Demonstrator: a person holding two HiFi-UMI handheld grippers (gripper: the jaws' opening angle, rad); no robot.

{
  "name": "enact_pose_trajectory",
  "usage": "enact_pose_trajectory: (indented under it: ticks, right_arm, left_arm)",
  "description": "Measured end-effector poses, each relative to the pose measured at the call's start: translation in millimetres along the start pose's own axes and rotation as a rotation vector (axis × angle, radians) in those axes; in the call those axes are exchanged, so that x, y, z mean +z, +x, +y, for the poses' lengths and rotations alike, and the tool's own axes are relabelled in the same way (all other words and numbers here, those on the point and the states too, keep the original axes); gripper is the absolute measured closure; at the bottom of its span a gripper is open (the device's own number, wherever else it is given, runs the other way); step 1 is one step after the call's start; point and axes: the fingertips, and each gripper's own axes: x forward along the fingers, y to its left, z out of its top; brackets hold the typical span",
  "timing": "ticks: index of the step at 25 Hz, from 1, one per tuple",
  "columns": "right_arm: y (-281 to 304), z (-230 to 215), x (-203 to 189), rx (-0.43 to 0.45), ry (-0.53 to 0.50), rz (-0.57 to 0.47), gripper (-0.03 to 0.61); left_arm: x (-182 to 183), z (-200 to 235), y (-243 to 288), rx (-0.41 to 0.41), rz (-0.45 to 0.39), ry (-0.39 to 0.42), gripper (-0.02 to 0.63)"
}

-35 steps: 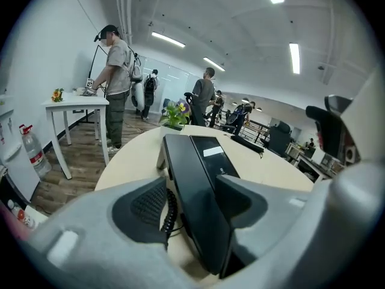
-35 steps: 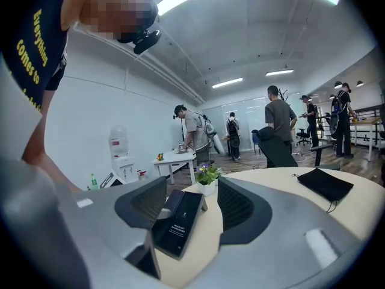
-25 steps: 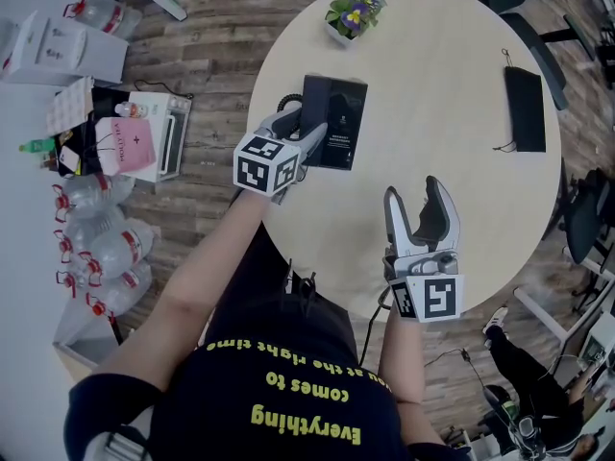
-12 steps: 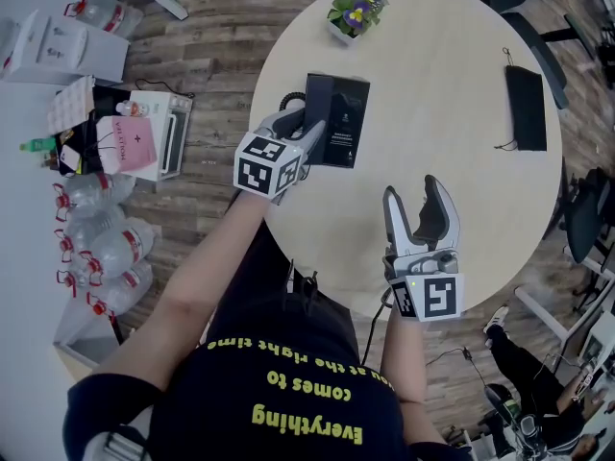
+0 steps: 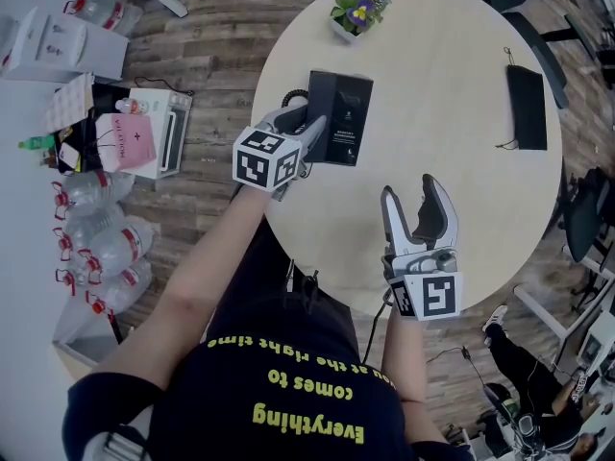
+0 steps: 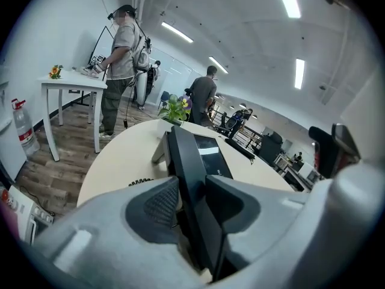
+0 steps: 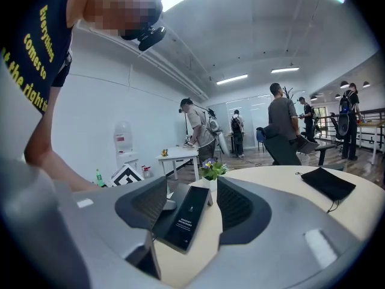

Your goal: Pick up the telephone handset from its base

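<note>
A black telephone (image 5: 346, 113) lies at the left of the round table (image 5: 452, 75), its handset (image 5: 319, 104) along its left side and a coiled cord (image 5: 291, 97) beside it. My left gripper (image 5: 306, 131) reaches in from the near left. Its jaws are closing on the handset (image 6: 189, 167), which stands edge-on between them with both pads against its sides. My right gripper (image 5: 410, 188) hovers open over bare table nearer the front edge, nothing between its fingers. In the right gripper view the telephone (image 7: 183, 217) lies beyond those open jaws (image 7: 192, 202).
A small flower pot (image 5: 356, 10) stands at the table's far edge, and a flat black pouch (image 5: 526, 109) lies at the right. Water bottles (image 5: 96, 243) and boxes (image 5: 135, 142) crowd the floor at left. Office chairs (image 5: 586, 219) stand at right. People stand farther off in the room.
The left gripper's jaws have drawn closer together round the handset. Neither hand has shifted noticeably, and the right gripper stays open.
</note>
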Motion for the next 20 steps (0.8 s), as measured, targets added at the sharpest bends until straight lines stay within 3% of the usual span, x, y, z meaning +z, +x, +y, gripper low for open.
enact_pose_trajectory:
  ticks: [7, 9, 12, 14, 20]
  right_arm:
    - [0, 2, -2, 0.004, -0.002, 0.004, 0.322]
    - [1, 4, -2, 0.008, -0.001, 0.005, 0.322]
    - [1, 8, -1, 0.012, 0.001, -0.001, 0.322]
    - [0, 9, 2, 0.014, 0.001, -0.008, 0.322]
    - [-8, 5, 4, 0.0, 0.0, -0.022, 0.322]
  left_arm:
    - [8, -17, -14, -0.023, -0.045, 0.011, 0.503]
    - [9, -31, -13, -0.045, -0.044, 0.058, 0.538]
    - [4, -53, -5, -0.062, -0.003, 0.201, 0.538]
    - [0, -61, -3, -0.061, 0.015, 0.253, 0.54]
    - [-5, -60, -9, -0.041, 0.02, 0.253, 0.541]
